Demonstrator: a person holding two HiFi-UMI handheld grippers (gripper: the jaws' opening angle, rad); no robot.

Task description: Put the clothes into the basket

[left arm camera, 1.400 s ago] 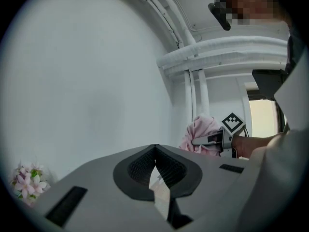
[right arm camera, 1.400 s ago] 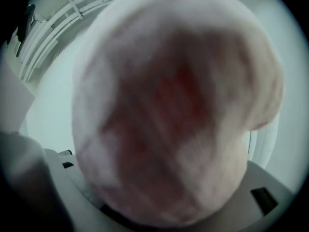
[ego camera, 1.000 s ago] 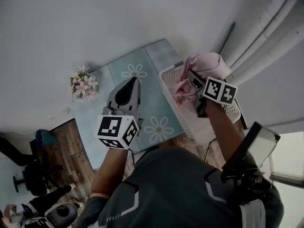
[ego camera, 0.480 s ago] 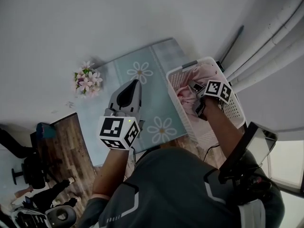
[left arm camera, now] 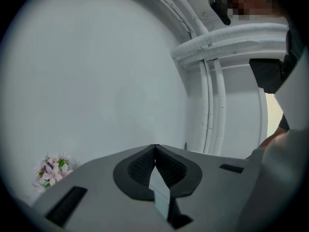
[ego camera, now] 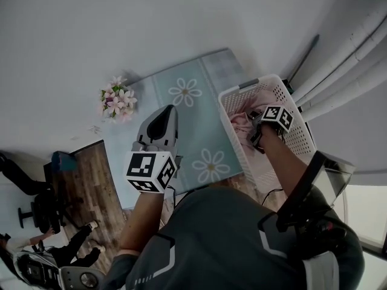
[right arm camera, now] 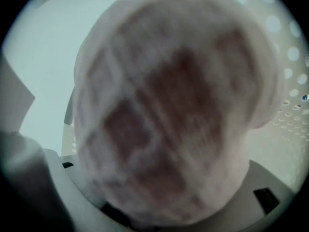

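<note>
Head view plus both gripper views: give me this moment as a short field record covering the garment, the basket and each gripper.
garment: pink garment, bunched, down inside the basket
basket: white perforated basket, at the right side of the daisy-print mat
right gripper: right gripper reaches into the basket, closed on the pink garment, which fills its own view
left gripper: left gripper has its jaws together with nothing between them, held over the mat
other: flower bunch left of the mat
task status: garment in the basket, not yet released
</note>
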